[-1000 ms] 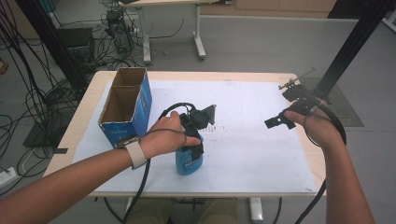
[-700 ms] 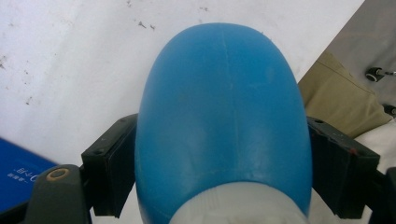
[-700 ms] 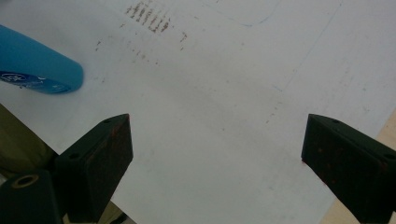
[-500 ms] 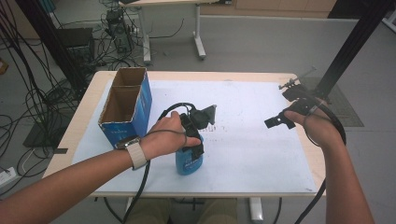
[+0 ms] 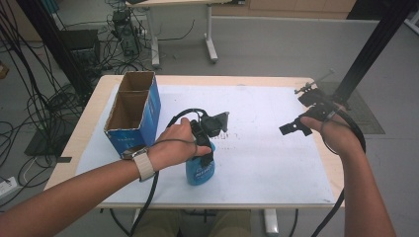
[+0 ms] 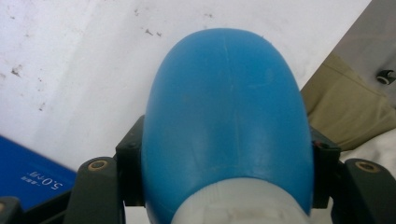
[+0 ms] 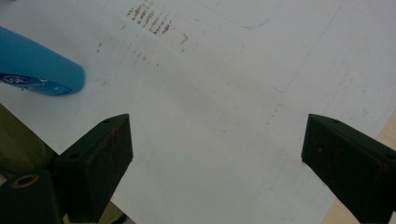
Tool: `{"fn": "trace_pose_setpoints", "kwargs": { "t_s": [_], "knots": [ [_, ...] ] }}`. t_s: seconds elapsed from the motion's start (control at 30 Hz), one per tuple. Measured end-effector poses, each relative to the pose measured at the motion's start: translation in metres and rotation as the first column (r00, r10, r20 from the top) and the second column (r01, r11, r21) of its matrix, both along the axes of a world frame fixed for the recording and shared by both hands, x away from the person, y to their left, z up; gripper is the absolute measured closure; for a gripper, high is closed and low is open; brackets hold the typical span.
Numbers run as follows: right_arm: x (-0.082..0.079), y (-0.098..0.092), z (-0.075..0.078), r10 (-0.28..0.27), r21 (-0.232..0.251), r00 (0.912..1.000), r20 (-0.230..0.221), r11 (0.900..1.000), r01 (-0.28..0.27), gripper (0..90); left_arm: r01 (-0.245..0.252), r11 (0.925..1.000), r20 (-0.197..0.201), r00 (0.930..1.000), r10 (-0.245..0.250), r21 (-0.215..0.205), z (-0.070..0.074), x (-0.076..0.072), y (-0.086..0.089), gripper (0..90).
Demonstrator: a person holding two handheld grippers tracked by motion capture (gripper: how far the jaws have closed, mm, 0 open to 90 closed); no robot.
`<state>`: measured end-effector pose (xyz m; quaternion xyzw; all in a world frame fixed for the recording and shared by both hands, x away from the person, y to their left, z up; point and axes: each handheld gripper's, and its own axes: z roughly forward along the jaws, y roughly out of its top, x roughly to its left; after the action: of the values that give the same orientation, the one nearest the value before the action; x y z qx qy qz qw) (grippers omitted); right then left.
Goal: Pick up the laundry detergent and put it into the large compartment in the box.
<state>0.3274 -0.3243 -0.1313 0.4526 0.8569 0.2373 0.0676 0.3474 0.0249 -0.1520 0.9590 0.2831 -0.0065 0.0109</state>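
Observation:
A blue bottle (image 5: 200, 170) with a white neck stands upright on the white sheet, near the table's front edge. My left gripper (image 5: 203, 157) comes down on it from above. In the left gripper view the bottle (image 6: 226, 116) sits between the two jaws, whose pads (image 6: 130, 154) touch its sides; the jaws have just been closing on it. My right gripper (image 5: 303, 112) hovers over the table's right side, open, with nothing between its fingers (image 7: 100, 158). The right gripper view catches the bottle (image 7: 35, 65) at the upper left.
An open blue cardboard box (image 5: 132, 116) with two compartments stands at the table's left, close behind the left hand; its blue side (image 6: 28, 175) is also in the left gripper view. The white sheet (image 5: 267, 158) covers most of the tabletop. Cables and desks lie beyond.

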Motion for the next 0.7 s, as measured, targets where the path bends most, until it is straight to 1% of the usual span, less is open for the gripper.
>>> {"fn": "trace_pose_setpoints", "kwargs": {
  "t_s": [0.27, 0.47, 0.67, 0.7],
  "knots": [
    [0.0007, 0.0001, -0.0006, -0.001, 0.002, 1.0000, -0.002, 1.000, 0.001, 8.7, -0.004, 1.0000, 0.007, 1.0000, 0.004, 0.003, 0.0000, -0.0010, -0.0009, 38.3],
    [0.0017, 0.0020, -0.0002, 0.001, 0.002, 1.0000, -0.002, 1.000, -0.001, 8.7, 0.006, 1.0000, 0.019, 0.9998, -0.006, 0.006, 0.0001, -0.0038, -0.0016, 38.4],
    [0.0022, 0.0026, -0.0003, 0.002, 0.000, 1.0000, -0.003, 1.000, -0.002, 8.7, 0.010, 0.9999, 0.016, 0.9998, -0.010, 0.005, 0.0001, -0.0027, -0.0012, 38.4],
    [0.0026, 0.0030, -0.0004, 0.003, -0.001, 1.0000, -0.004, 1.000, -0.003, 8.7, 0.004, 1.0000, 0.015, 0.9999, -0.004, 0.005, 0.0001, -0.0030, -0.0014, 38.5]
  ]
}}
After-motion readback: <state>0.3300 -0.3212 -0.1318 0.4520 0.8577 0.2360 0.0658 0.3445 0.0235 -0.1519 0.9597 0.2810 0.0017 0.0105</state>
